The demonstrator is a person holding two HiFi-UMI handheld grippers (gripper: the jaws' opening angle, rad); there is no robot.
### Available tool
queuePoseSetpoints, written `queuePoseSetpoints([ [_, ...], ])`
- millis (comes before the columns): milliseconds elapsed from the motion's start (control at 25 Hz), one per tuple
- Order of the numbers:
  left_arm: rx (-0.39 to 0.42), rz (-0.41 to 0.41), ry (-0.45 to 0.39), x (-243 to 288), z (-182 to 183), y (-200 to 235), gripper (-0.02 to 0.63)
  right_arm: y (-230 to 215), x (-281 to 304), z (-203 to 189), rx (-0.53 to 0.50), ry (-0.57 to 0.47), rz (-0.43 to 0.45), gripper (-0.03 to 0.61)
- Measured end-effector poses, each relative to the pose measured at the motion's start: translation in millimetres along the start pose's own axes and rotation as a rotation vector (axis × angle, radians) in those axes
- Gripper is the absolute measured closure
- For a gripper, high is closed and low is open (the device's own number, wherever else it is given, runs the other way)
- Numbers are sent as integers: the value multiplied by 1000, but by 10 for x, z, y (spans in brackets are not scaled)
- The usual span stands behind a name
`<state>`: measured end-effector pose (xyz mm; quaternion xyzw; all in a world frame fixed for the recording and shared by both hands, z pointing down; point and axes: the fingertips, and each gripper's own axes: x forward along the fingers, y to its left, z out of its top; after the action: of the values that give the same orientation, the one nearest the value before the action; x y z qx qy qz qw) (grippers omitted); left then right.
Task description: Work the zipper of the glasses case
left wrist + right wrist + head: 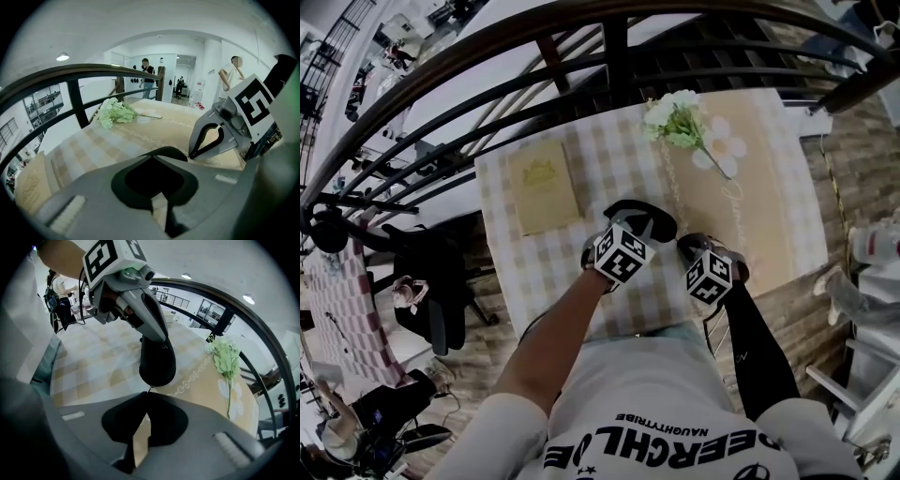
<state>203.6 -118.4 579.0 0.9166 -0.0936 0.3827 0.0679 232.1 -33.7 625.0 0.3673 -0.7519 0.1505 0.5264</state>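
Both jaws clamped: left gripper on glasses case, right gripper on pull.

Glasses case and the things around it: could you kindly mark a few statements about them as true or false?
1. The left gripper grips the black glasses case. True.
2. The right gripper is wide open. False: its jaws are shut on the zipper pull at the case's end.
3. The flowers lie on the table. True.
4. The yellow book lies under the case. False: in the head view it lies apart, to the case's left.
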Motion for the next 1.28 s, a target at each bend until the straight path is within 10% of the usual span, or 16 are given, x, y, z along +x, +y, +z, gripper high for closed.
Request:
queuePoseSetpoints([
  [880,-9,12,-10,14,10,29,604,245,112,248,55,-8,4,538],
  [1280,8,108,-97,-54,-6,51,578,39,-88,263,373,-107,-138,461],
])
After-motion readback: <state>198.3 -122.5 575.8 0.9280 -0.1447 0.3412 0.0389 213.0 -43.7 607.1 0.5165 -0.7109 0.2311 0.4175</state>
